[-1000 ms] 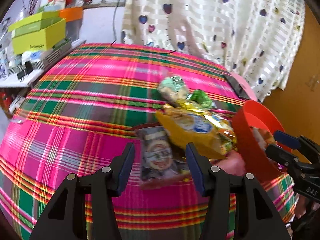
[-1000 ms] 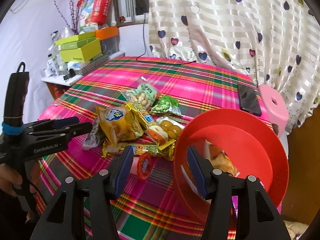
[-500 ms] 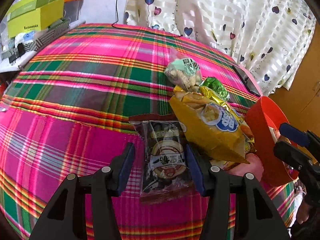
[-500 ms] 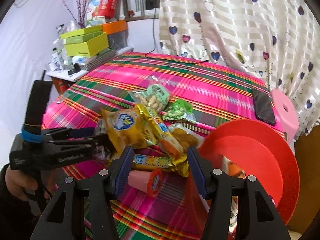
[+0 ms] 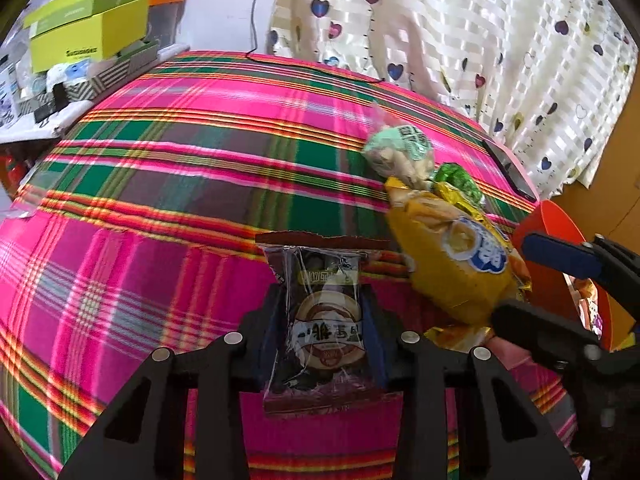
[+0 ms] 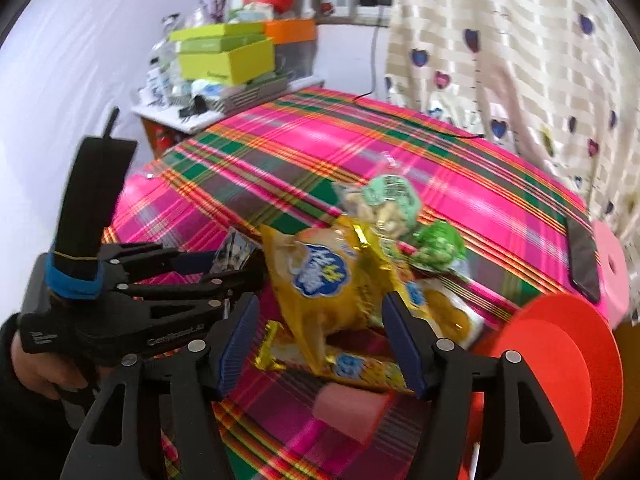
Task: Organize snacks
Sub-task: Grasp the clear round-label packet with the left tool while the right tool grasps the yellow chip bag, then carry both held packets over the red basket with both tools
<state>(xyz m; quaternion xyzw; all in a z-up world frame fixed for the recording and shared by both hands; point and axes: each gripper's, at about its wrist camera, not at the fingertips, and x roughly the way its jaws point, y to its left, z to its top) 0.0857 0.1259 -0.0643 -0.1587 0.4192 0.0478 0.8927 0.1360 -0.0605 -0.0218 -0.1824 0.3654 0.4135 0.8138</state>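
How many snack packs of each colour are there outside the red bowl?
Yellow: 3 (big bag, long pack, bar)
Green: 2 (pale-green pack, bright-green pack)
Dark: 1 (dark pack)
Clear with orange pieces: 1 (clear pack)
Pink: 1 (pink roll)
Total: 8

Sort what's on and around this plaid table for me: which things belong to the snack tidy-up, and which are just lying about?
Job:
- dark snack packet, between the just-closing left gripper pads
- yellow snack bag, between the just-opened right gripper jaws
- green pea packet
- mint-label packet
- red bowl

Lying about:
- phone
- lime boxes
- heart curtain
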